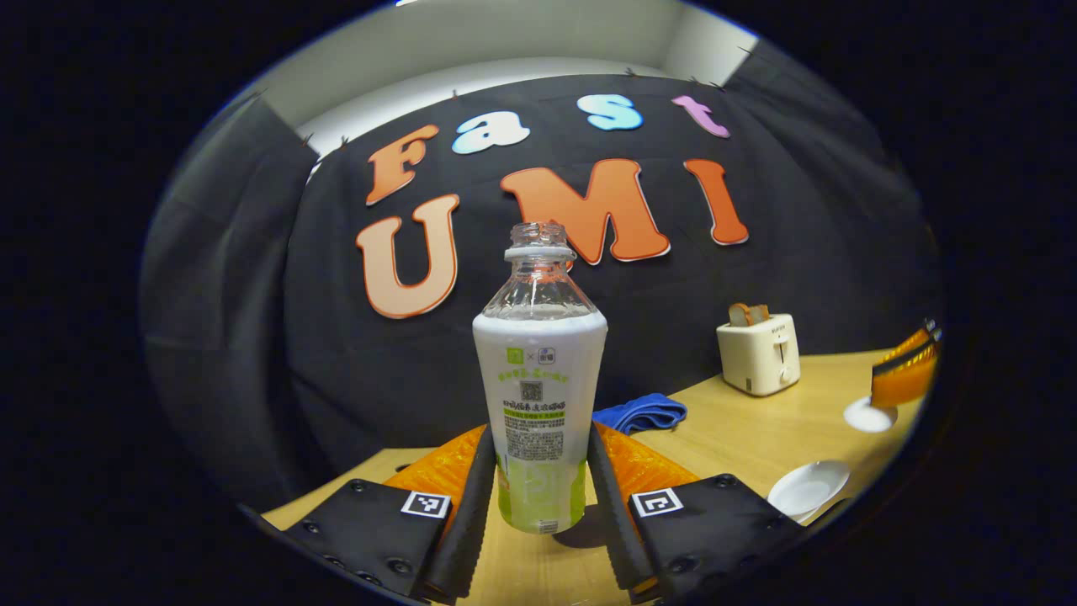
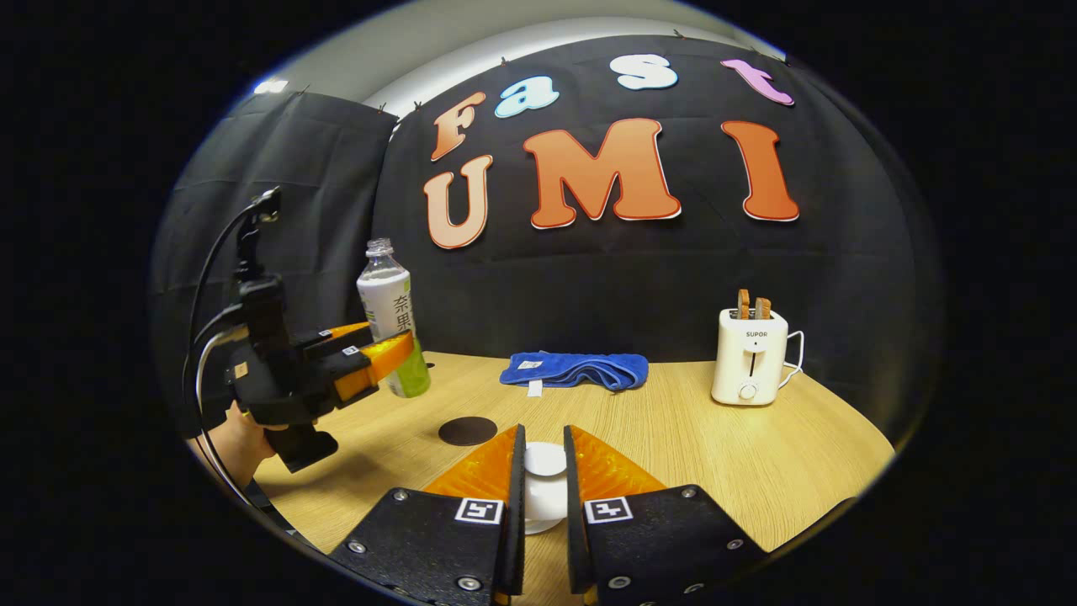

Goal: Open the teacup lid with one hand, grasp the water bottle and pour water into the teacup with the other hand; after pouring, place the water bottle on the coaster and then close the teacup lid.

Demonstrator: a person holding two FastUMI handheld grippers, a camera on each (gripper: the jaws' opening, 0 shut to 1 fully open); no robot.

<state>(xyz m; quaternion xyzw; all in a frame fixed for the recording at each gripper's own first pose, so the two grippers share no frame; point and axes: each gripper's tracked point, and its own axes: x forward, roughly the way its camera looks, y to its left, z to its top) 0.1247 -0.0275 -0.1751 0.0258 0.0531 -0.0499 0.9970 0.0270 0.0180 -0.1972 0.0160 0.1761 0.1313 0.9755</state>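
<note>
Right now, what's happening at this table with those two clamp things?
A person is working a gripper in each hand. The left gripper has its fingers on either side of an uncapped water bottle, which stands upright on the wooden table. The right gripper is closed on the white teacup lid. A dark round coaster lies bare nearby. No pouring is under way.
</note>
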